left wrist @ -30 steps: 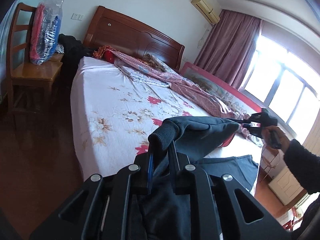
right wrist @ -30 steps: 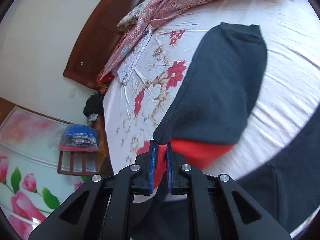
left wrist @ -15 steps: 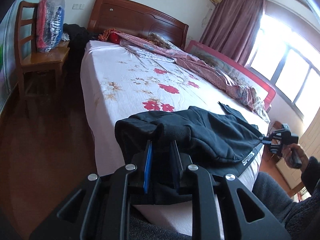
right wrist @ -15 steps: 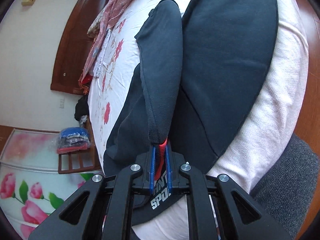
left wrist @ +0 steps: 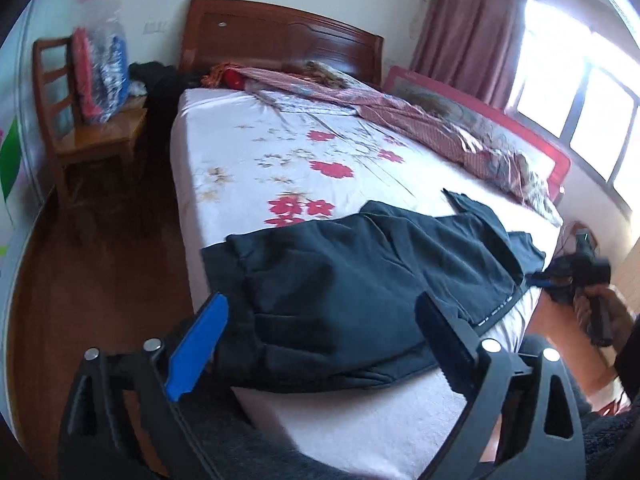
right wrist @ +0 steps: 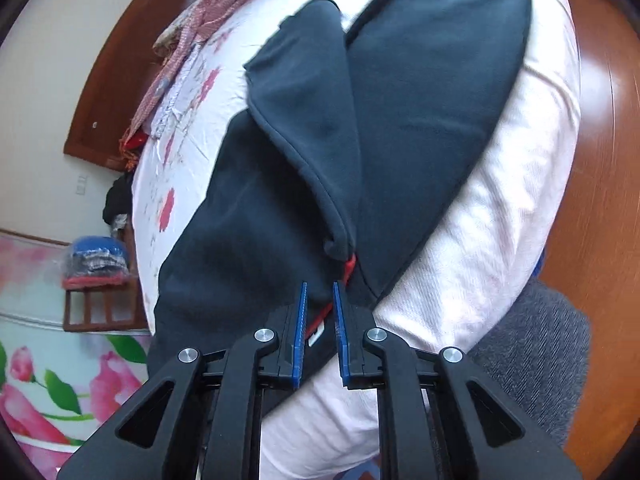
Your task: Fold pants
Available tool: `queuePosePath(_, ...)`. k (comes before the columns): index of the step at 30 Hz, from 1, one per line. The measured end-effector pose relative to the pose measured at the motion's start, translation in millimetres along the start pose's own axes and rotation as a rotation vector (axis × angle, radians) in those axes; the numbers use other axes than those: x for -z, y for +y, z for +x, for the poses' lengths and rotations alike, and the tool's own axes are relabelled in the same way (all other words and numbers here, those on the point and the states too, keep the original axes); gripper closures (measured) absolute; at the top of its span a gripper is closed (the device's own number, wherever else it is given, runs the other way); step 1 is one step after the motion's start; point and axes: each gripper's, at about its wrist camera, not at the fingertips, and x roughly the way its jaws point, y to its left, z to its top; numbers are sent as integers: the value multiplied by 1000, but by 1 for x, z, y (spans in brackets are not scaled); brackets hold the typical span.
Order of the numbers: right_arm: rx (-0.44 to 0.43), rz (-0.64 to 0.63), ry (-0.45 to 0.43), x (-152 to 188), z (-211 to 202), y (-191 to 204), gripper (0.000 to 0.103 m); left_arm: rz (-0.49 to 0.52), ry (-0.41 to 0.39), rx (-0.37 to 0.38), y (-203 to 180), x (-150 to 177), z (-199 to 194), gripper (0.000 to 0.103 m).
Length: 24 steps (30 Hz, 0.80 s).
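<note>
The dark navy pants (left wrist: 360, 280) lie folded over on the foot end of the bed (left wrist: 280, 152), partly hanging over its edge. In the right wrist view the pants (right wrist: 312, 152) show two overlapping layers and a bit of red lining. My left gripper (left wrist: 320, 320) is wide open just in front of the pants, holding nothing. My right gripper (right wrist: 320, 300) is slightly open at the pants' near edge, its blue pads apart with cloth lying loose between them. It also shows in the left wrist view (left wrist: 536, 278), at the pants' right corner.
A wooden chair (left wrist: 76, 120) with bagged clothes stands left of the bed. A pink checked blanket (left wrist: 380, 108) lies along the far side by a red rail (left wrist: 480, 120). Wooden floor (left wrist: 80, 280) runs left of the bed. My grey-clad legs are at the bed's foot.
Both grippers carried the pants leg over toward me and laid it down. The left gripper opened wide and let go. The right gripper's pads have parted a little.
</note>
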Motion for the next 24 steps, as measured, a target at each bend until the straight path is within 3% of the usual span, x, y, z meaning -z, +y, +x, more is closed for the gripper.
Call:
queuePosePath(2, 60, -129, -61, -11, -7, 22, 91, 166, 41, 14, -42, -2, 21, 2)
queuePosePath(5, -5, -162, -57, -23, -9, 42, 91, 473, 128, -3, -105, 12, 59, 2)
queuePosePath(7, -43, -155, -49, -23, -9, 44, 65, 632, 160, -25, -130, 26, 78, 6)
queuePosePath(9, -50, -147, -38, -18, -9, 41, 60, 728, 181, -17, -141, 36, 83, 18)
queuePosePath(11, -62, -124, -8, -10, -6, 34, 60, 777, 216, -30, -145, 43, 86, 21)
queuePosePath(13, -60, -118, 15, -4, -1, 33, 60, 802, 234, -53, -143, 46, 86, 34)
queuePosePath(17, -81, -91, 60, 9, 2, 29, 60, 719, 219, -64, -125, 32, 85, 35)
queuePosePath(24, -114, -68, 71, 12, 8, 28, 60, 846, 253, -96, -127, 47, 96, 42)
